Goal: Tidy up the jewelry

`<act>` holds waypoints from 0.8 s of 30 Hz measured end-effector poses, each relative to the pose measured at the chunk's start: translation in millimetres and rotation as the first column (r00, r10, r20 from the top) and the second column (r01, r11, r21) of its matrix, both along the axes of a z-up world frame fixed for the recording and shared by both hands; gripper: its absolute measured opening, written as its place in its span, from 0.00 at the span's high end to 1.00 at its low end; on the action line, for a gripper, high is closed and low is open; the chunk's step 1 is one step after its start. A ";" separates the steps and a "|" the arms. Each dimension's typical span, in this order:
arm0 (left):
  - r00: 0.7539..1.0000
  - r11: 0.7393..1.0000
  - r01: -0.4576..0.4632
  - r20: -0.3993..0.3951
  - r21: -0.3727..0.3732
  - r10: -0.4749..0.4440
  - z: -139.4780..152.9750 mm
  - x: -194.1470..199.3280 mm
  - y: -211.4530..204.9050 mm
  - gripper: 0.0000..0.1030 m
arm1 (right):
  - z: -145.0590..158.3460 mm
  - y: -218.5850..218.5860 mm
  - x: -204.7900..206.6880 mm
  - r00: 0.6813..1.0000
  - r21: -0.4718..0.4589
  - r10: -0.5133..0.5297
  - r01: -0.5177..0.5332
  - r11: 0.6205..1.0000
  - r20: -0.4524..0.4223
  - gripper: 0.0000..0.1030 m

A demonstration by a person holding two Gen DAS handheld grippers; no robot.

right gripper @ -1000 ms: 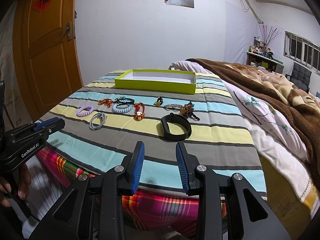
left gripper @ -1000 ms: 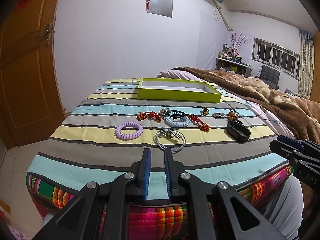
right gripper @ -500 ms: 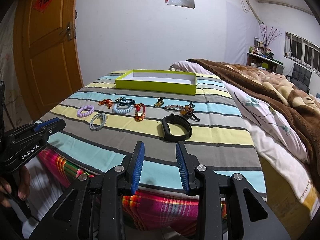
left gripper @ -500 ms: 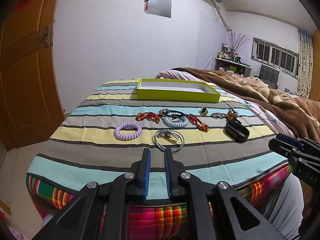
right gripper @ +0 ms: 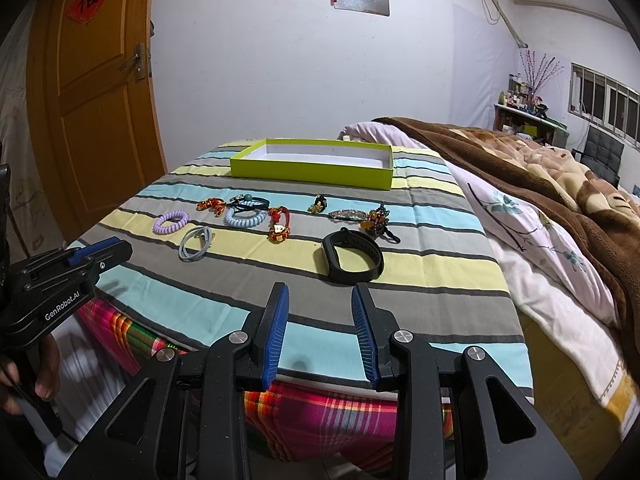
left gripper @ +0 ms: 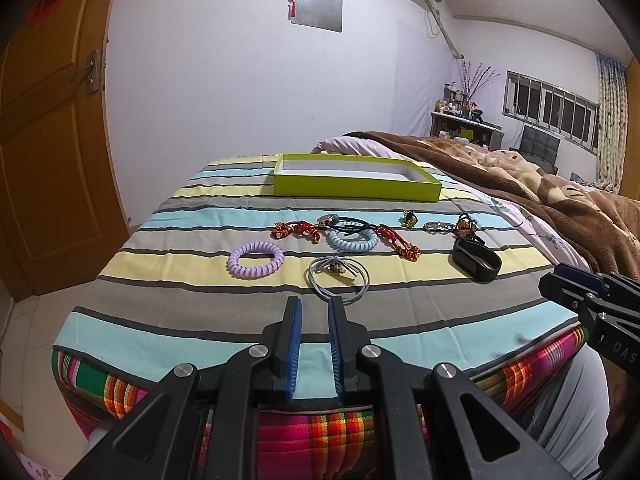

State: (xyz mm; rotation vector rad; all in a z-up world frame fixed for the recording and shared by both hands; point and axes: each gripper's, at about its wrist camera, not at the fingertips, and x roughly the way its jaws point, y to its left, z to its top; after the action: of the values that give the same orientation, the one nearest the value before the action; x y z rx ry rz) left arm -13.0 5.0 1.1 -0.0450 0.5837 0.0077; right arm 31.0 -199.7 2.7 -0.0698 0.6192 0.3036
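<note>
Several pieces of jewelry lie in a loose row on the striped cloth [left gripper: 192, 296]. They include a purple spiral hair tie [left gripper: 255, 259], a pale blue spiral tie [left gripper: 353, 239], a grey cord loop [left gripper: 338, 278], red knotted cords [left gripper: 296, 230] and a black wristband [right gripper: 352, 260]. Behind them stands an empty lime-green box [left gripper: 356, 190]. My left gripper [left gripper: 315, 302] hovers over the near edge just before the grey loop, its pads a narrow gap apart with nothing between them. My right gripper [right gripper: 320, 290] stands wide open and empty, just short of the black wristband.
A small charm [right gripper: 319, 204], a beaded clip [right gripper: 347, 214] and an amber ornament [right gripper: 376, 220] lie right of the row. A bed with a brown blanket [right gripper: 540, 168] runs along the right. A wooden door [right gripper: 92, 100] is at the left. A person's hand [right gripper: 40, 376] holds the left gripper's handle.
</note>
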 end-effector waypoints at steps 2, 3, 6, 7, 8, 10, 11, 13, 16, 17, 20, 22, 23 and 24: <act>1.000 1.000 -0.003 -0.001 0.004 0.003 -0.9 1.5 -0.1 0.88 | 0.1 -0.1 0.8 1.000 0.001 0.000 0.000 1.000 -0.002 0.67; 1.000 1.000 -0.003 0.000 0.005 0.003 -1.3 1.7 -0.8 0.88 | 0.0 -0.3 1.1 1.000 0.001 -0.001 0.001 1.000 -0.001 0.67; 1.000 1.000 -0.003 0.004 0.014 0.003 -2.9 3.0 -2.6 0.88 | -0.2 -0.1 4.0 1.000 0.001 -0.003 0.003 1.000 -0.005 0.67; 1.000 1.000 -0.002 0.005 0.015 0.002 -3.2 2.8 -3.1 0.88 | -0.6 -1.3 6.2 1.000 0.002 -0.004 0.004 1.000 -0.006 0.67; 1.000 1.000 -0.001 0.005 0.014 0.001 -3.8 3.5 -3.4 0.88 | -0.7 -1.2 7.2 1.000 0.002 -0.005 0.005 1.000 -0.006 0.67; 1.000 1.000 0.002 0.001 0.007 -0.002 -5.0 6.4 -2.4 0.88 | -1.8 -3.0 11.0 1.000 0.003 -0.007 0.007 1.000 -0.009 0.67; 1.000 1.000 0.002 -0.001 0.006 -0.002 -5.2 6.8 -2.2 0.88 | -2.4 -3.8 12.8 1.000 0.004 -0.007 0.007 1.000 -0.011 0.67; 1.000 1.000 0.006 -0.005 0.004 -0.006 -6.4 10.4 -1.6 0.88 | -3.6 -5.4 15.6 1.000 0.002 -0.009 0.009 1.000 -0.012 0.67; 1.000 1.000 0.009 -0.010 -0.001 -0.009 -7.4 16.0 -0.7 0.88 | -4.9 -7.5 21.3 1.000 0.001 -0.013 0.013 1.000 -0.016 0.67; 1.000 1.000 0.011 -0.012 -0.004 -0.011 -7.7 18.7 -0.2 0.88 | -5.4 -8.3 23.7 1.000 0.001 -0.016 0.016 1.000 -0.017 0.67; 1.000 1.000 0.015 -0.020 -0.014 -0.015 -8.6 26.2 0.3 0.88 | -7.2 -11.2 31.8 0.999 0.001 -0.023 0.023 1.000 -0.024 0.67; 0.999 1.000 0.011 -0.034 -0.023 -0.012 -9.9 34.6 2.1 0.88 | -8.2 -13.2 38.3 0.999 0.000 -0.028 0.028 1.000 -0.028 0.67; 0.999 0.999 0.012 -0.044 -0.033 -0.013 -10.6 39.1 3.2 0.88 | -9.0 -14.5 42.4 0.999 0.002 -0.029 0.030 1.000 -0.034 0.67; 0.998 0.999 0.014 -0.054 -0.044 -0.016 -11.4 43.0 4.5 0.88 | -9.9 -15.8 47.0 0.999 0.003 -0.032 0.032 0.999 -0.040 0.67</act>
State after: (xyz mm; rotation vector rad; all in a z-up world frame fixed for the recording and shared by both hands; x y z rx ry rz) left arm 30.0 9.5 -10.3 -0.0830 0.6384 -0.0187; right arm 78.0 -215.5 -7.2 -0.0503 0.6586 0.2757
